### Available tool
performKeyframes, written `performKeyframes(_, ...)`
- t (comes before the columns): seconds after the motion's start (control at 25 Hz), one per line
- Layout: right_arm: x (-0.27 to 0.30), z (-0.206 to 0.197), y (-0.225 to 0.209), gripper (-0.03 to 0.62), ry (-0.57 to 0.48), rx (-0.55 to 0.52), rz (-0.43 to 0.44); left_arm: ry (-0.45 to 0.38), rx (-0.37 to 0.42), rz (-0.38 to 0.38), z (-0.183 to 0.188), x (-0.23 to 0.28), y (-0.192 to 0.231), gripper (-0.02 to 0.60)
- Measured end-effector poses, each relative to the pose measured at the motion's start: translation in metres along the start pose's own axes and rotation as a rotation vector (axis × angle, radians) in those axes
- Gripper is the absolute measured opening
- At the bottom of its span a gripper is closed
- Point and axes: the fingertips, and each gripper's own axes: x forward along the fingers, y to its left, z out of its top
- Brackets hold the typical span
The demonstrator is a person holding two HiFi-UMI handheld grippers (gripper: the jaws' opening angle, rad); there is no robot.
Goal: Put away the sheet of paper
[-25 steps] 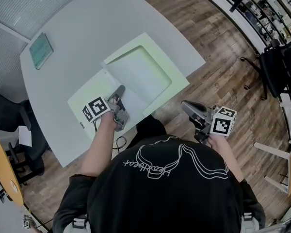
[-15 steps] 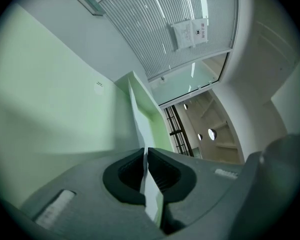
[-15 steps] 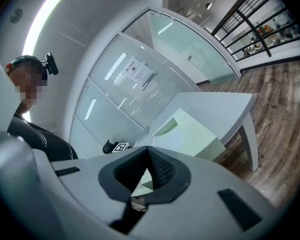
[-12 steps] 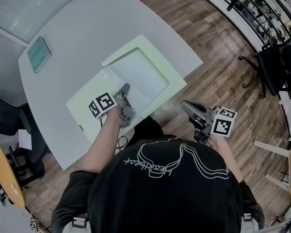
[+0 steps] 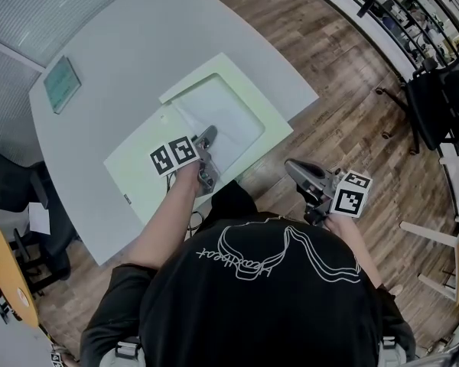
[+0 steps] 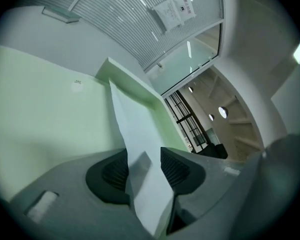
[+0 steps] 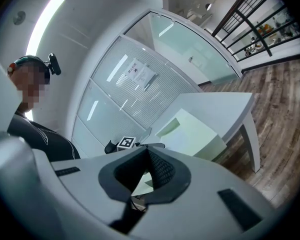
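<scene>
A pale green folder lies open on the white table. A white sheet of paper rests on its right half. My left gripper is at the sheet's near edge. In the left gripper view its jaws are opening, and the sheet stands loosely between the two pads of the left gripper with the folder behind. My right gripper hangs off the table over the wooden floor, shut and holding nothing. From the right gripper view the folder shows beyond it.
A small green-covered pad lies at the table's far left. A black office chair stands on the floor at the right. An orange chair is at the near left. The table's near edge runs just in front of the person.
My left gripper has moved right and a little farther onto the folder along the sheet's near edge. The right gripper has stayed in place.
</scene>
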Motion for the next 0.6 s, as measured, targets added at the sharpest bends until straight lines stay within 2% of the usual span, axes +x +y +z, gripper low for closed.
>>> performKeyframes(0.16, -0.002, 0.003, 0.008, 0.009, -0.004, -0.018, 0.018, -0.014, 0.083, 0.071, 0.000, -0.009, 0.003, 0.213)
performKeyframes(0.36, -0.004, 0.007, 0.024, 0.009, 0.006, -0.077, 0.039, -0.066, 0.146, 0.096, 0.009, -0.033, 0.001, 0.219)
performKeyframes(0.52, -0.006, 0.011, 0.045, 0.009, 0.009, -0.143, 0.078, -0.148, 0.281, 0.107, 0.020, -0.068, -0.017, 0.218)
performKeyframes(0.6, -0.005, 0.012, 0.058, 0.009, 0.020, -0.188, 0.099, -0.179, 0.346, 0.088, 0.022, -0.087, -0.031, 0.218)
